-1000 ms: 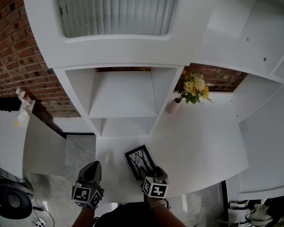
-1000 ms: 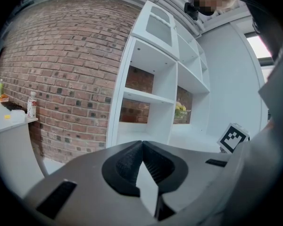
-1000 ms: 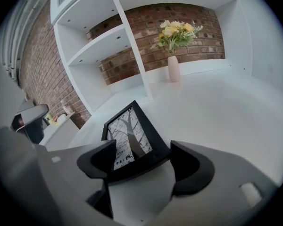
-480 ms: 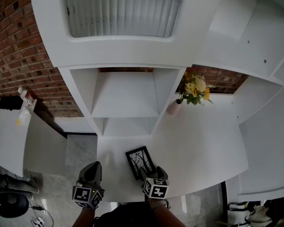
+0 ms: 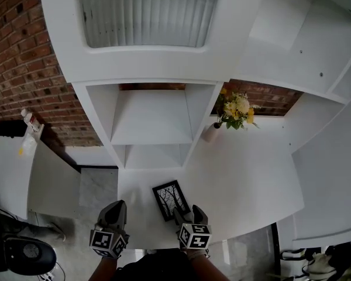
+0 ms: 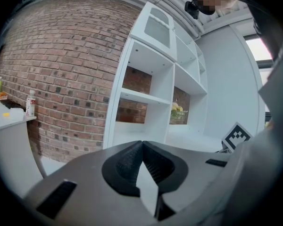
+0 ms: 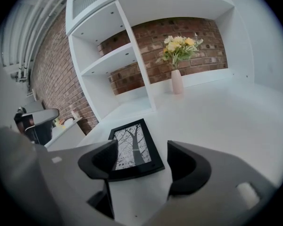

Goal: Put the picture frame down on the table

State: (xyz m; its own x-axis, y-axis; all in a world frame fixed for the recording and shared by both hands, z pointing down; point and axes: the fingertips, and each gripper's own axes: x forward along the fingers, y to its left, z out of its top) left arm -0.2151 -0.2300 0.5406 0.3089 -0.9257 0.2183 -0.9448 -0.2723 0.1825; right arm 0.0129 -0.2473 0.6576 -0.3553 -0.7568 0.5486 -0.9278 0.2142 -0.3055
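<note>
At lower left, my left gripper (image 6: 141, 144) is pinched closed on nothing. Lower centre, the picture frame (image 5: 171, 199) lies flat on the table (image 5: 245, 174), just ahead of my right gripper (image 7: 141, 160), whose jaws are spread wide. If I drift forward, I judge a jaw could nudge the frame askew.

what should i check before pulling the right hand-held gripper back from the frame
1. The frame lies flat on the table, picture side up: ok.
2. The whole frame rests on the table, none of it over the edge: ok.
3. The right hand-held gripper has its jaws apart and is not clamping the frame: ok.
4. Its left jaw is clear of the frame's near corner: cannot tell, the jaw covers that corner.
5. The left hand-held gripper is shut, empty and off to the side: ok.
6. The vase stands well away from the frame: ok.
</note>
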